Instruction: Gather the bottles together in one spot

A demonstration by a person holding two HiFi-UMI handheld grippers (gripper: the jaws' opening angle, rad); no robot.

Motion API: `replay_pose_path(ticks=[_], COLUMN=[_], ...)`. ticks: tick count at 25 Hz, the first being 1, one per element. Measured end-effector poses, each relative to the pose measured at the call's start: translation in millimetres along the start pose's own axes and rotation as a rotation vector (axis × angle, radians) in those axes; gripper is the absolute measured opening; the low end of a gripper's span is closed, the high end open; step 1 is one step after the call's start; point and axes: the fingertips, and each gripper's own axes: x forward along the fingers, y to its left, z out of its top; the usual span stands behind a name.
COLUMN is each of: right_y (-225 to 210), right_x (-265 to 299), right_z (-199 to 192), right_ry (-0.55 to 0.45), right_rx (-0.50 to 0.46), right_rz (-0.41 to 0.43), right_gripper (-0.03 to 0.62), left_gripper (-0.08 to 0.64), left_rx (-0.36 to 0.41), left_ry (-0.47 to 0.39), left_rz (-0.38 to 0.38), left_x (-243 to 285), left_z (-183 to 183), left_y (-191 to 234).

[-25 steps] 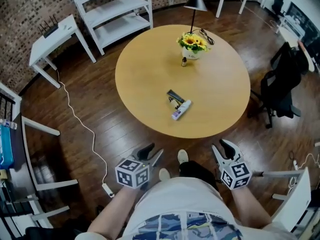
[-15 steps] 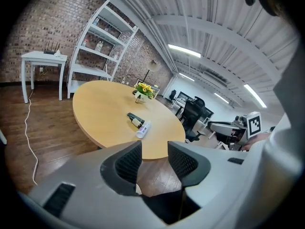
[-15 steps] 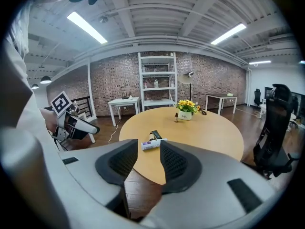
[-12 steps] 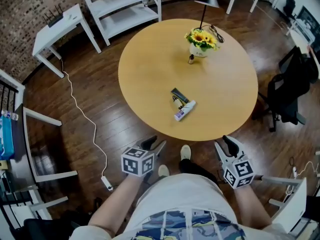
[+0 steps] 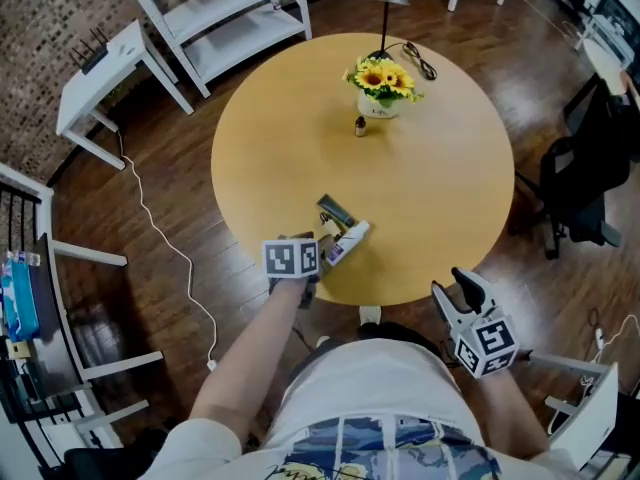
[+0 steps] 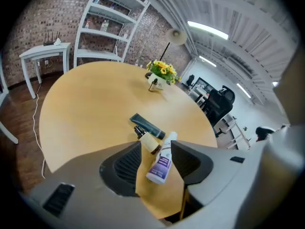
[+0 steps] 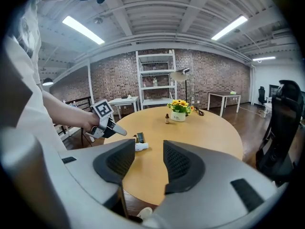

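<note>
- The round, pale wooden surface (image 5: pixel 430 188) carries everything, in two groups set well apart.
- Your right gripper (image 7: pixel 150 151) hangs off the surface's near edge, its jaws opening, with nothing between them.
- Your left gripper (image 6: pixel 156 149) is over the near cluster with its jaws opening. Two items lie framed between them, but the pads press on neither.
- The white squeeze tube with a purple label (image 6: pixel 162 161) looks light and soft, so take it across the middle, gently.
- The dark teal flat tube (image 6: pixel 147 124) lies just behind and probably handles alike.
- The amber dropper bottle with a black cap (image 6: pixel 148 140) looks hard, smooth and likely to roll, so grip its body.
- The tiny brown bottle (image 5: pixel 360 126) stands upright beside the white pot of sunflowers (image 5: pixel 380 103). It likely tips easily, so grasp it low.
</note>
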Motion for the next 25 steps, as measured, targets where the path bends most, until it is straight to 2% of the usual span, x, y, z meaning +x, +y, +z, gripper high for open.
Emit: replay_pose_path(ticks=[3,5,7,10,13,16,19,21,23,25], right_y=[-25.8,-42.5,-60.3,-83.9,-99.2,-104.2,-101.2,-93.3,-87.2,-80.9], right_x=[1.5,0.8,-0.7,-1.8,-1.3,3.4,6.3,7.9,15.8,28.8], right_z=[2.2,-0.3,-5.8,-14.1,-18.8,-15.2,-6.2,-0.9,4.3,9.4], right_ry=[-0.005,-0.003,0.005,0.011,0.000,-0.024,-0.057,-0.068,-0.083,-0.085], right_rx=[0.009,0.019,0.031,0.061,0.072,0.078,0.095,0.122,0.128,0.117], right_rz=[0.009,0.013,0.009,0.001,-0.003,0.005,0.030,0.068,0.112,0.151], right_gripper=[0.211,0.210,0.210,0.210,0.210,0.210,0.210,0.177,0.156,0.156], left_gripper=[0.207,0.207,0.236,0.183,0.147,0.146,0.144,0.144,0.144,0.144], left_rx=[-0.011,-0.040,-0.070,-0.008,0.032,0.005,-0.006,0.003,0.017,0.045], left_ry=[0.106,0.150,0.182,0.249,0.274,0.248,0.183,0.126,0.062,-0.003], left_rz=[0.053,0.071,0.082,0.153,0.166,0.154,0.156,0.143,0.090,0.000], left_x=[42.6,65.5,81.6,90.3,91.9,83.7,63.7,45.7,27.7,10.7], left_z=[0.0,-1.4,-0.9,0.0,-3.0,-5.1,0.2,6.6,16.6,27.5], left_y=[11.0,15.5,15.8,20.7,21.6,24.0,21.7,13.7,-2.7,-28.5])
